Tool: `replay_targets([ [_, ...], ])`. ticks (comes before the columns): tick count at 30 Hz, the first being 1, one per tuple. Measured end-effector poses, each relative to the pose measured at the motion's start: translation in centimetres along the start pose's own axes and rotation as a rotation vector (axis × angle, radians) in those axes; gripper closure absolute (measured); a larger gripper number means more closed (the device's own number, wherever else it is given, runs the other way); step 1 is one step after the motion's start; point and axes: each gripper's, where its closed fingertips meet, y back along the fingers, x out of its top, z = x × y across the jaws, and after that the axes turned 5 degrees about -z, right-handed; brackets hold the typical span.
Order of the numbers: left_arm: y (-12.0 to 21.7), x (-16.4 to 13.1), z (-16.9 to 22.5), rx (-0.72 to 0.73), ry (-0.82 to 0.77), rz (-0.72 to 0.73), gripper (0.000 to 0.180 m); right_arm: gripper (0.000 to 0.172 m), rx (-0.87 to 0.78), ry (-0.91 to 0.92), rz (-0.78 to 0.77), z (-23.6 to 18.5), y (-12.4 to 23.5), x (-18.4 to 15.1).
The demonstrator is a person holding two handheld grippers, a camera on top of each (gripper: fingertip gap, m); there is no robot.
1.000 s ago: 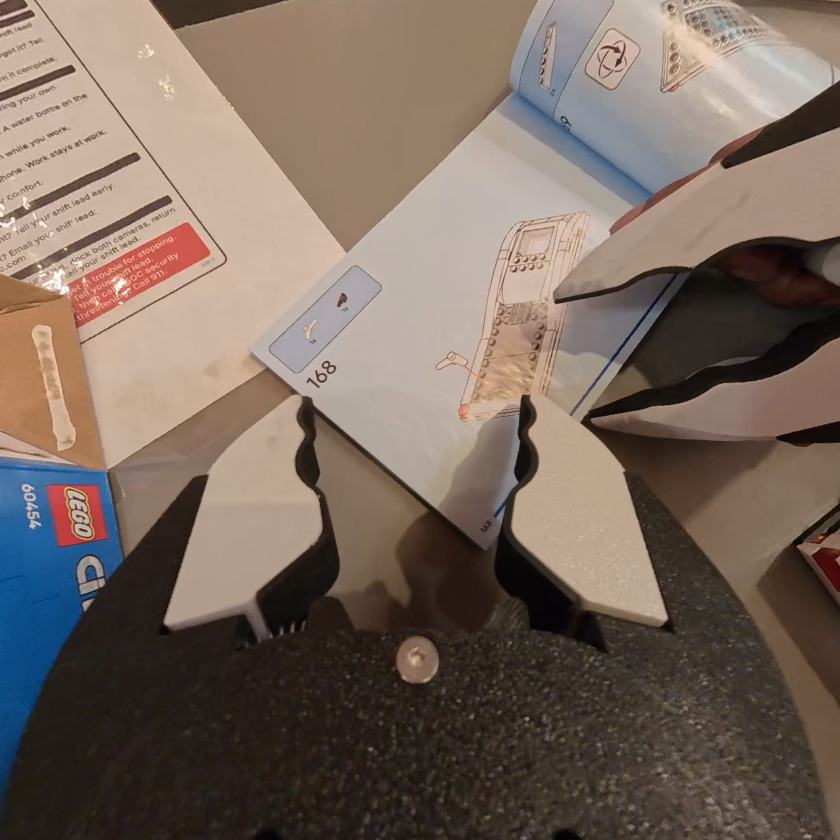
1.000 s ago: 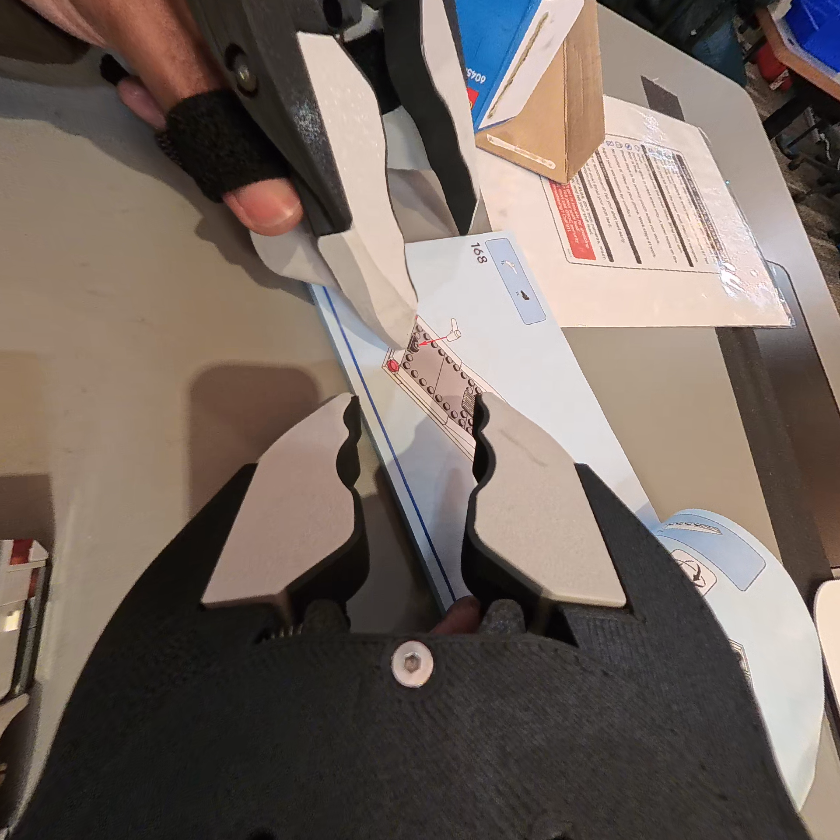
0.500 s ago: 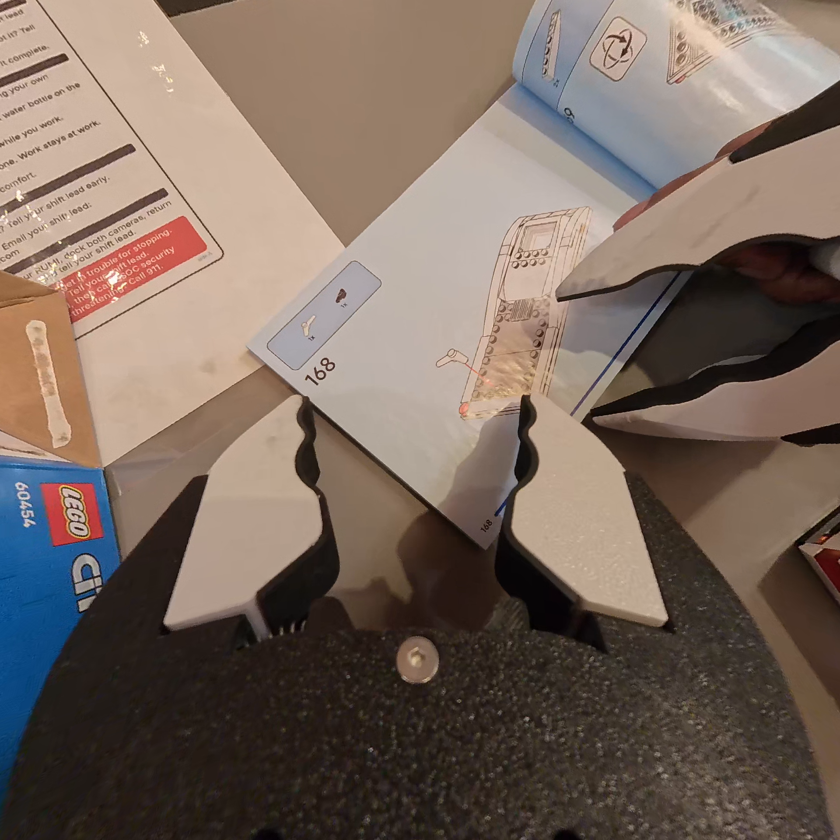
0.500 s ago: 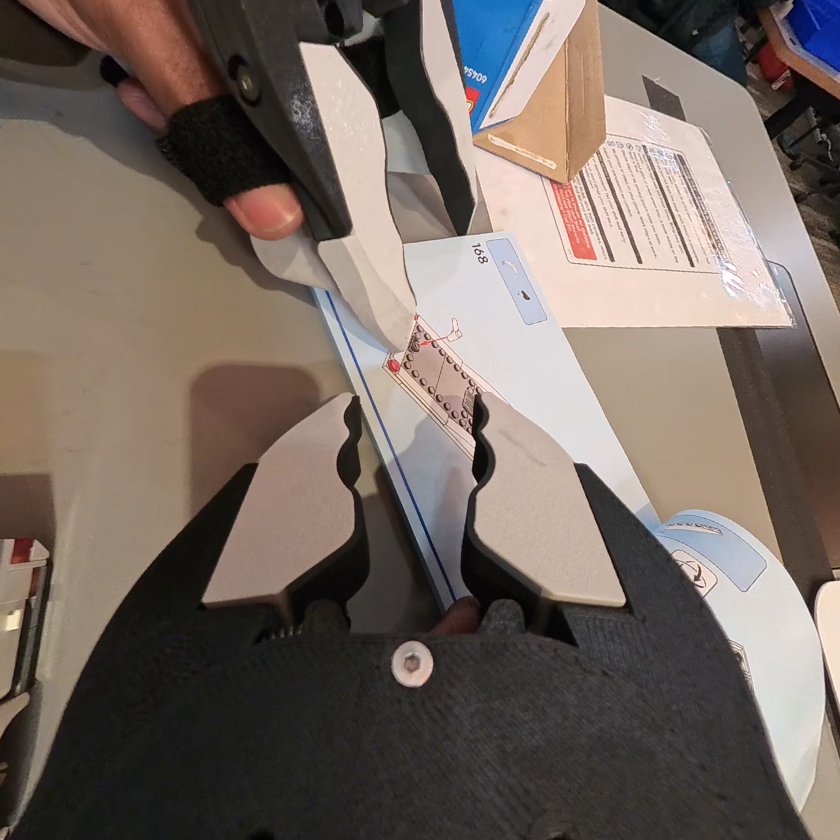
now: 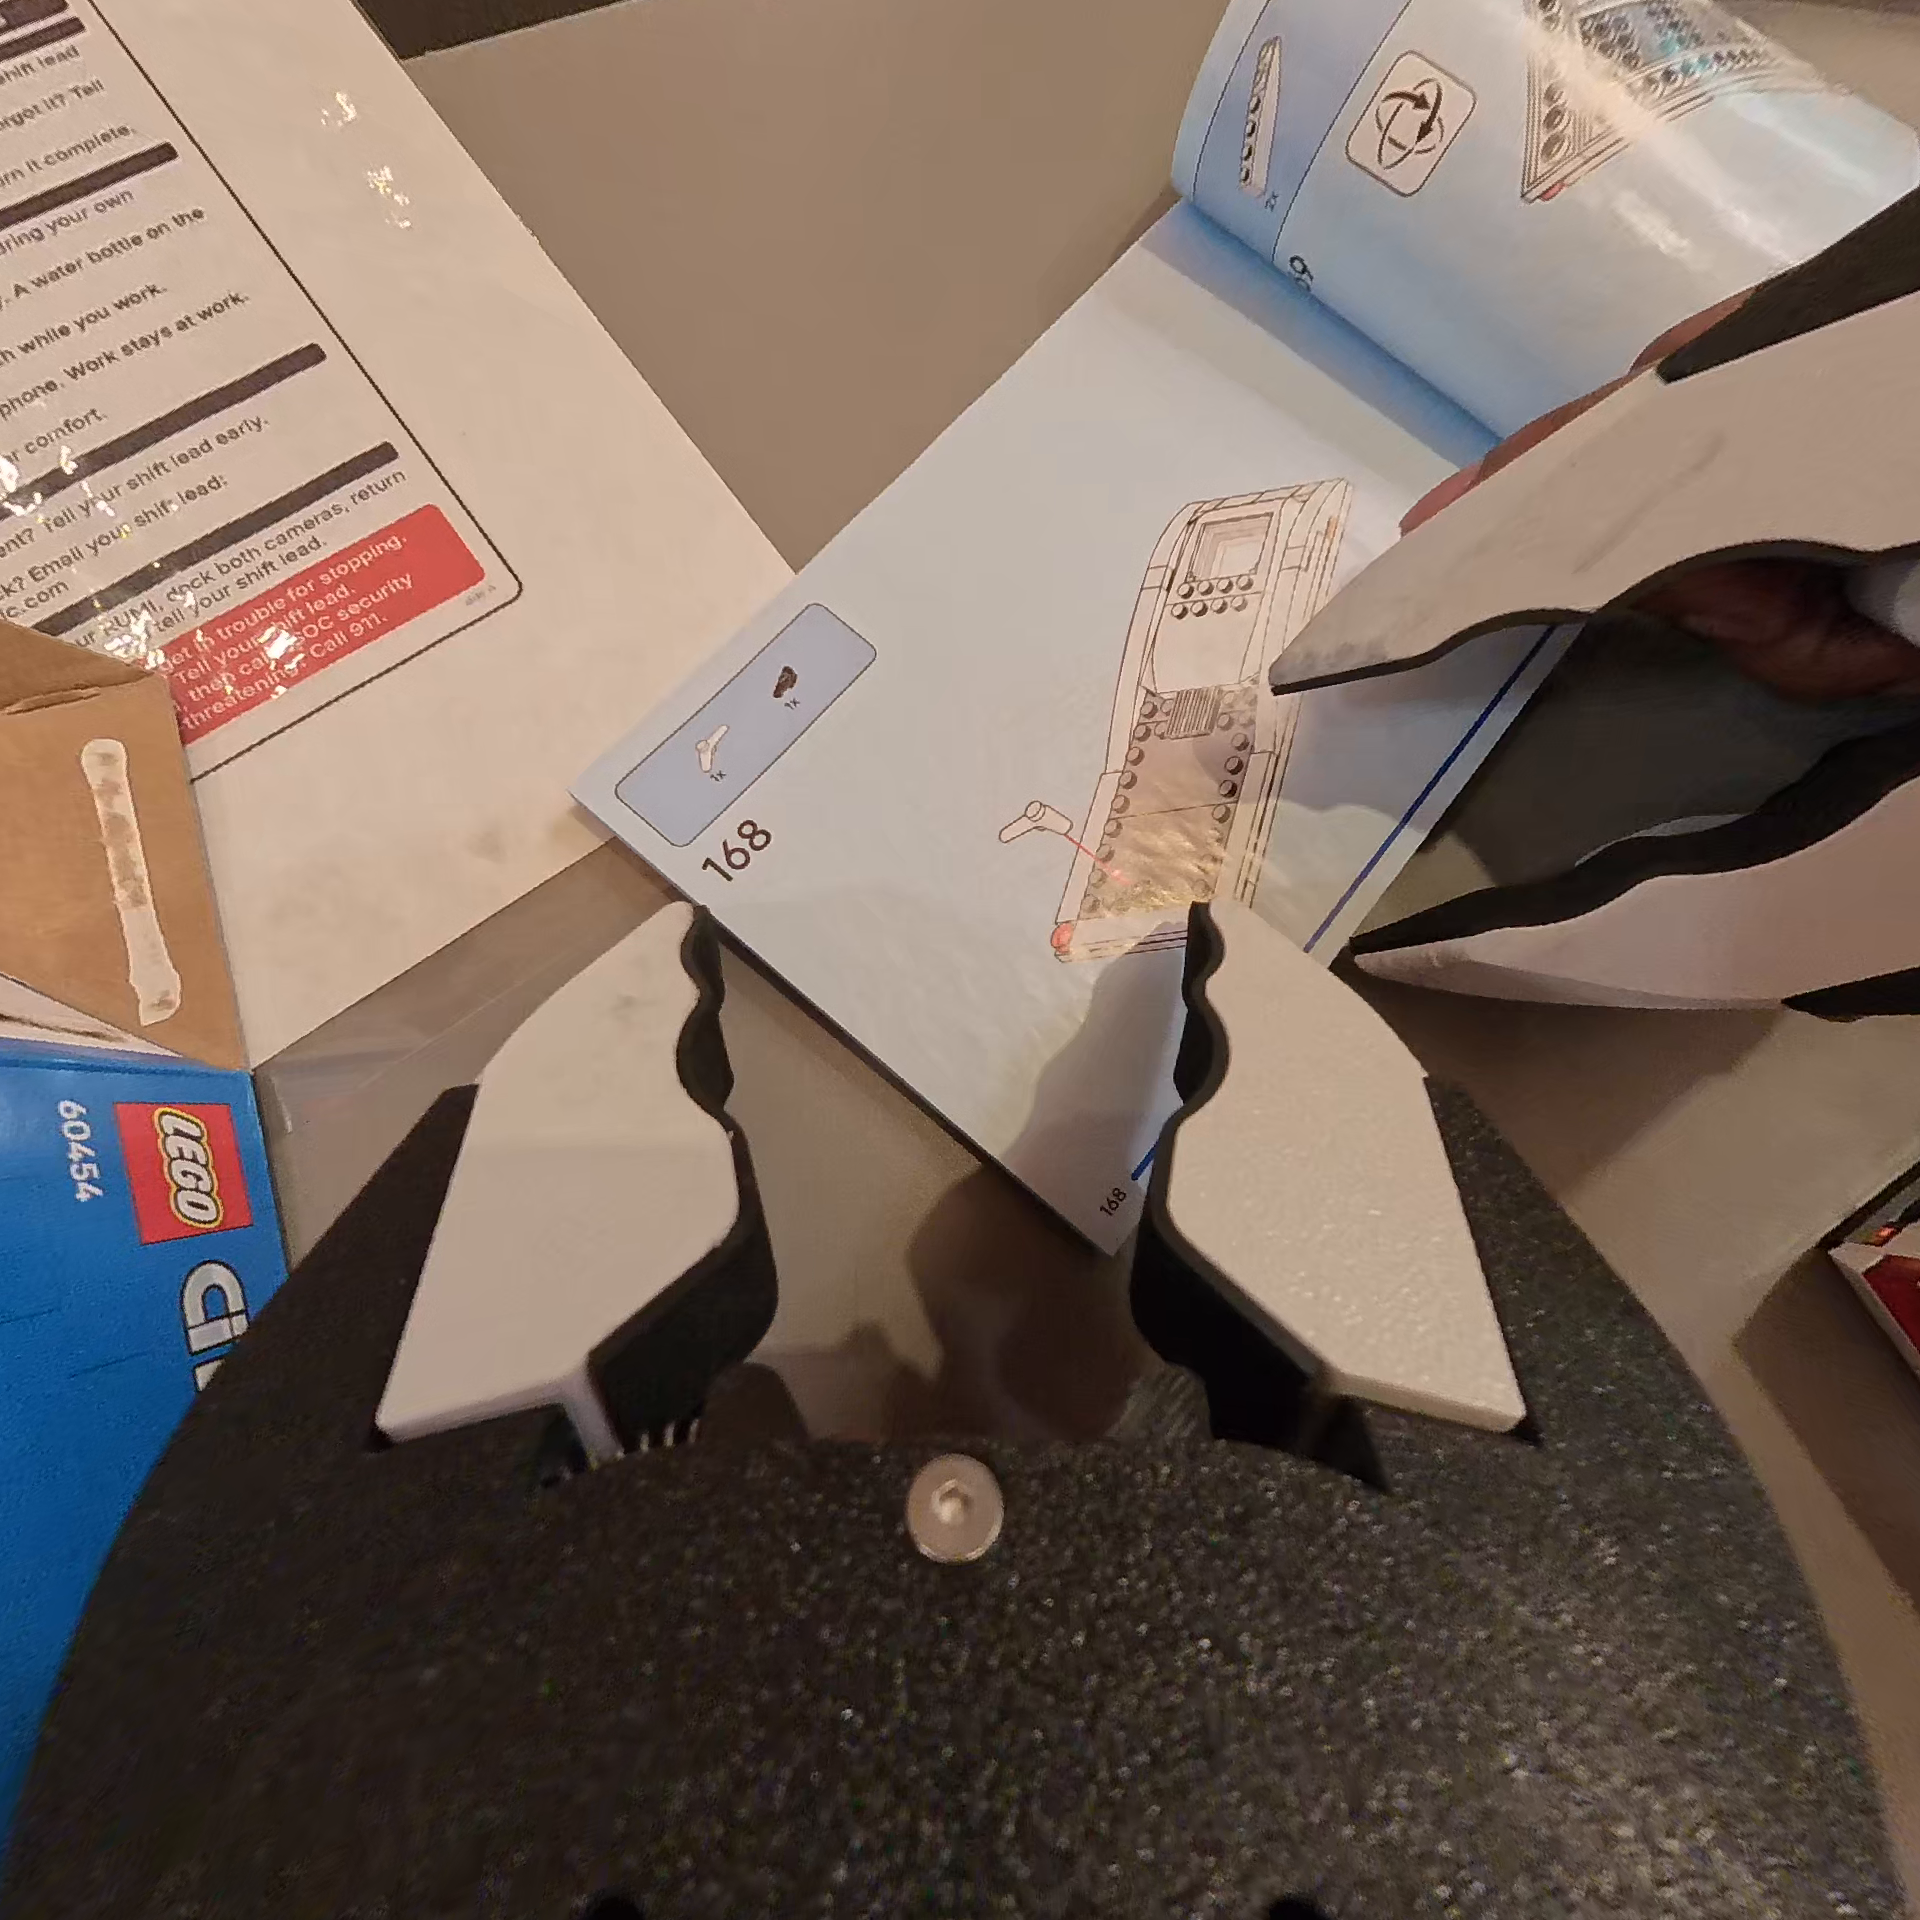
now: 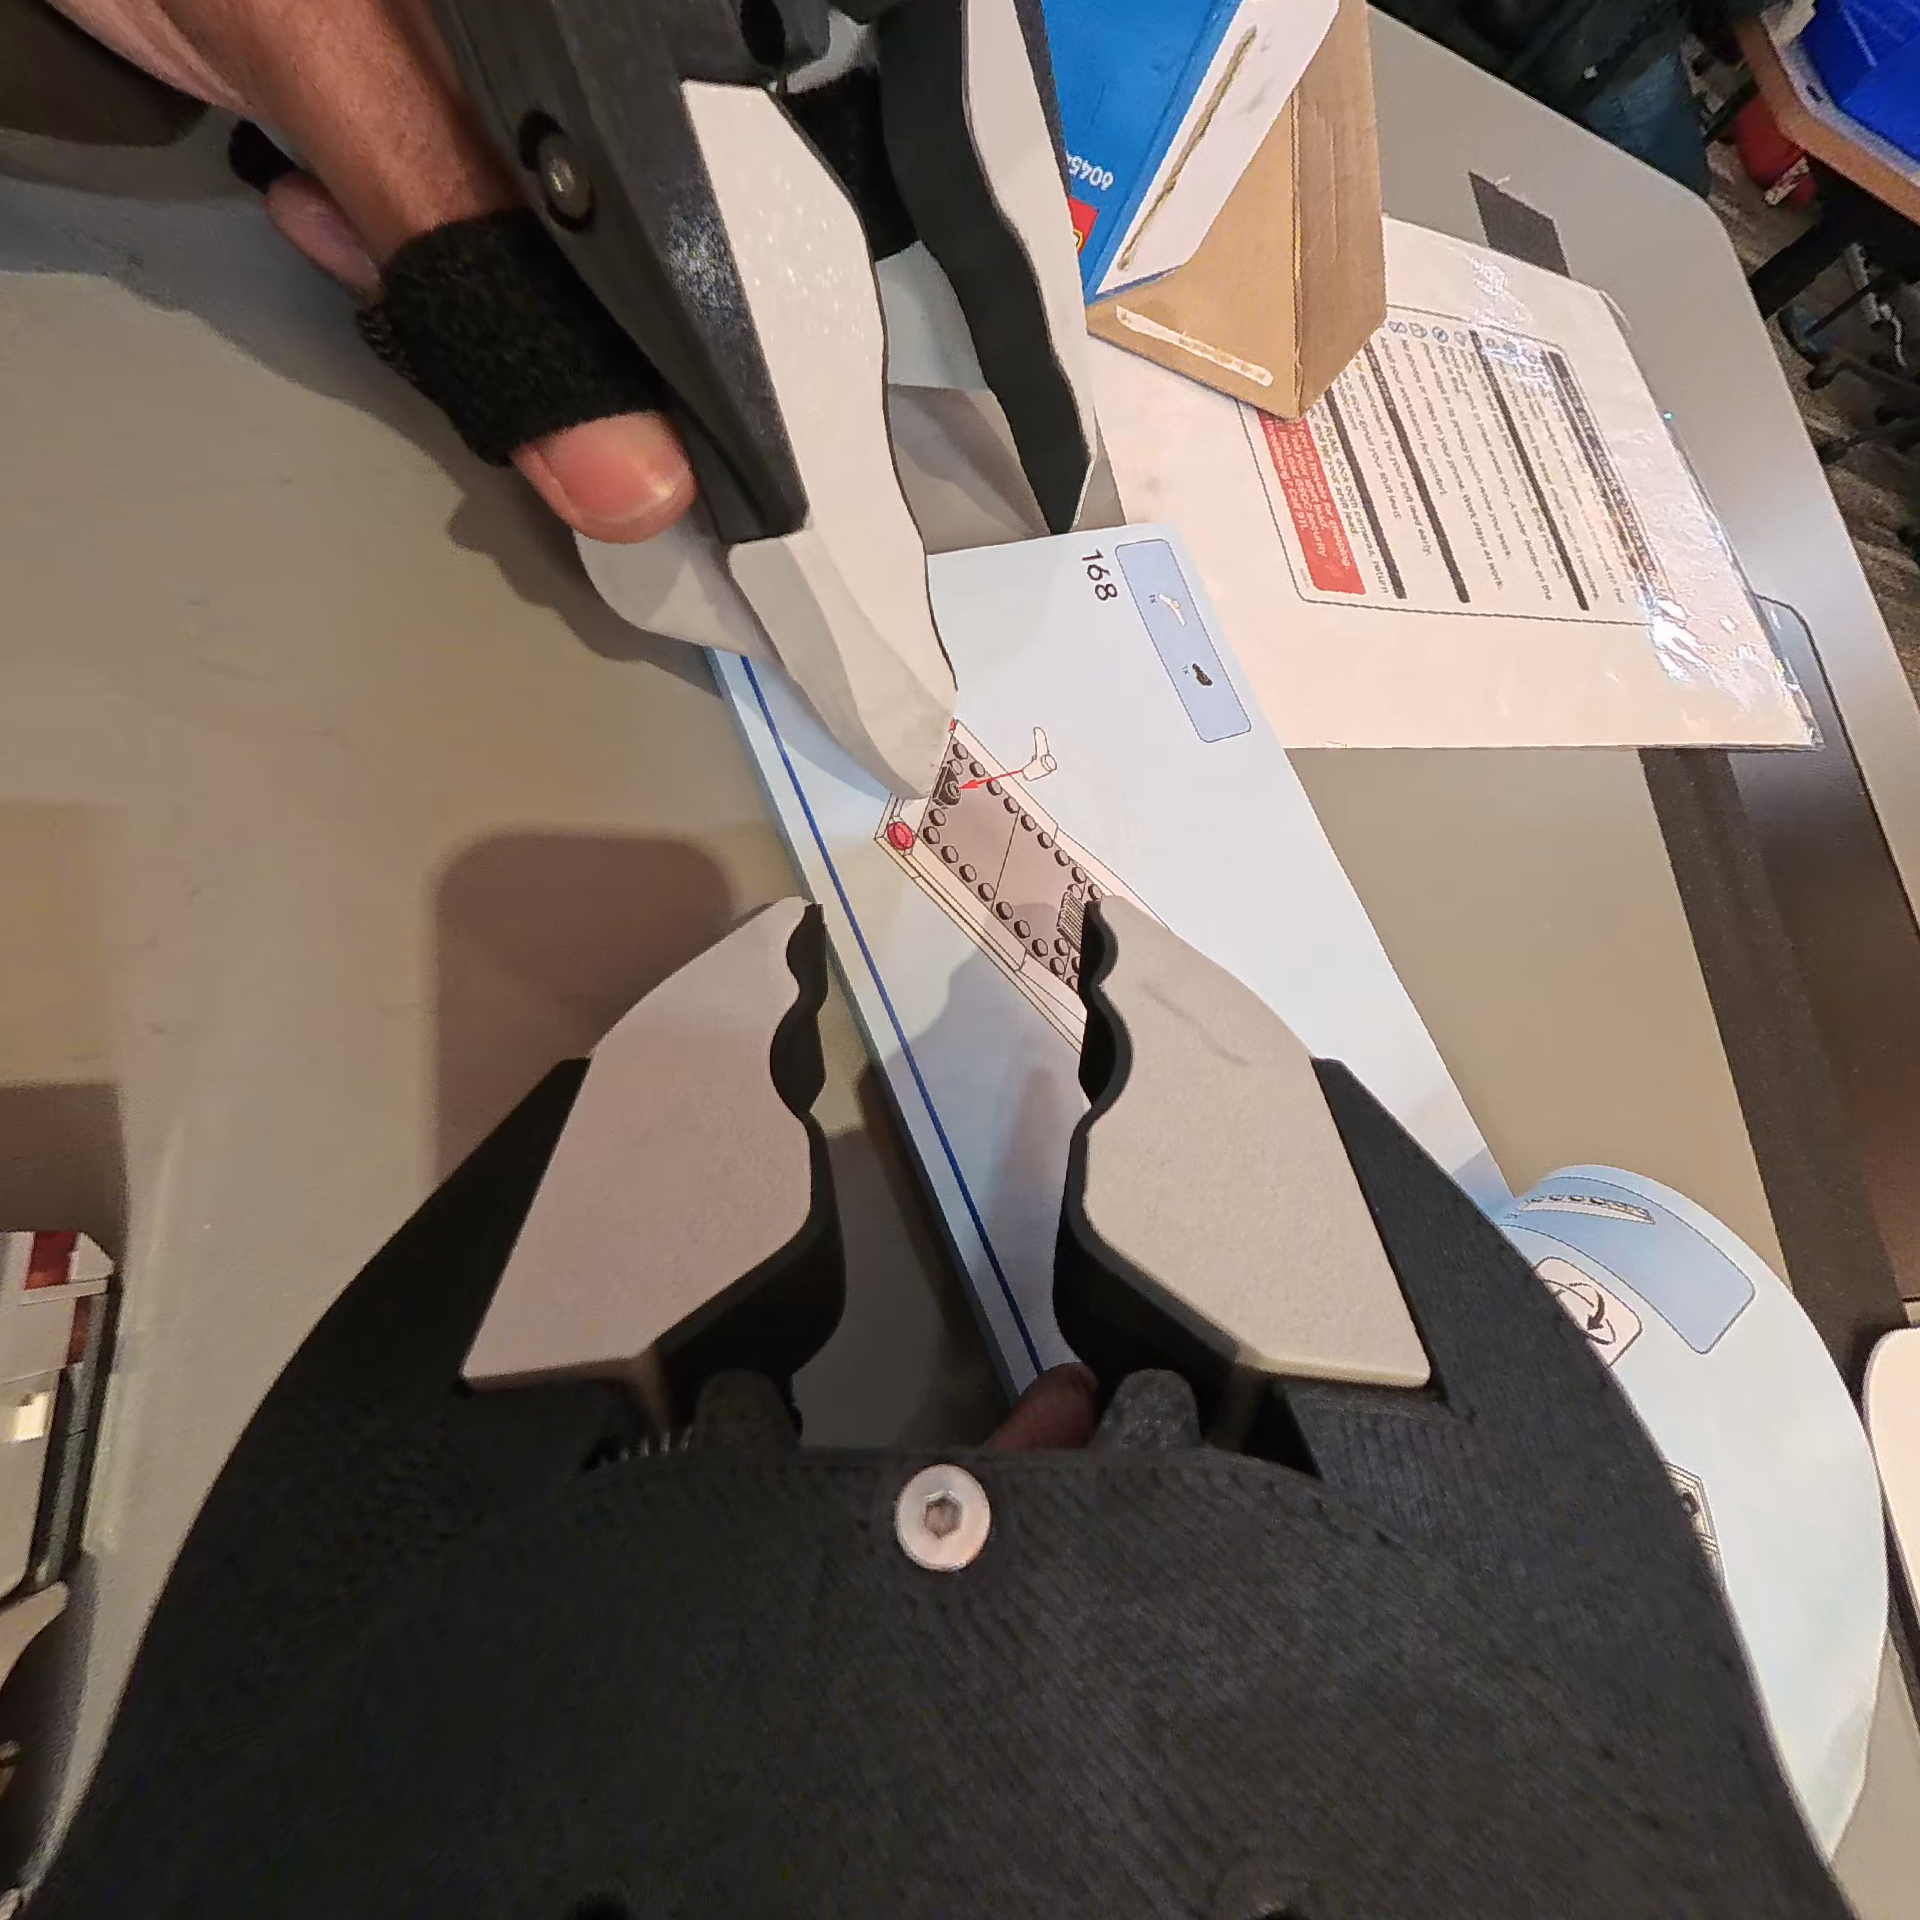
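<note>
An open light-blue instruction booklet (image 5: 935, 727) lies flat on the grey table (image 5: 831, 260). My left gripper (image 5: 945, 935) is open and empty over the booklet's near corner. In the right wrist view one of its fingertips (image 6: 894, 727) rests on the page beside a printed drawing. My right gripper (image 6: 951, 925) is open. The booklet's (image 6: 1195, 883) blue-lined edge runs between its fingers, and they do not press on it. It also shows in the left wrist view (image 5: 1314, 816), one finger over the page and one beside the edge. A curled page (image 5: 1558, 156) rises at the far side.
A laminated white sheet (image 5: 312, 364) lies left of the booklet, next to a blue box with a brown cardboard flap (image 5: 94, 1299). That box (image 6: 1226, 187) stands behind the left gripper in the right wrist view. A red and white item (image 5: 1881, 1278) lies at the right edge. A hand (image 6: 582, 457) holds the left gripper.
Nothing has plainly changed. Both grippers stay open and almost still over the booklet.
</note>
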Motion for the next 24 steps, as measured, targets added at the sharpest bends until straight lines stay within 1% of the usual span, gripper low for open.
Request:
replay_targets([
  [4,0.2,0.2,0.0,0.005,-0.007,0.011,0.096,0.125,-0.003,-0.002,-0.001,0.1,0.0,0.0],
  [8,0.8,0.9,0.0,0.001,-0.006,0.056,0.100,0.124,-0.013,-0.008,-0.004,0.2,0.0,-0.1],
  [14,1.2,1.5,0.4,-0.044,0.007,0.094,0.101,0.124,-0.015,-0.007,-0.003,0.2,0.0,0.0],
  [17,1.4,1.8,1.2,-0.093,0.005,0.118,0.102,0.124,-0.018,-0.005,-0.002,0.2,0.0,-0.1],
  [19,1.4,1.7,1.5,-0.123,0.016,0.109,0.102,0.124,-0.020,-0.004,-0.002,0.3,0.0,-0.1],
  [22,1.1,1.2,1.0,-0.108,0.043,0.082,0.102,0.124,-0.023,-0.002,0.000,0.3,0.0,0.0],
  [24,1.1,1.0,1.0,-0.125,0.060,0.075,0.102,0.124,-0.023,-0.003,0.000,0.3,0.0,-0.1],
])
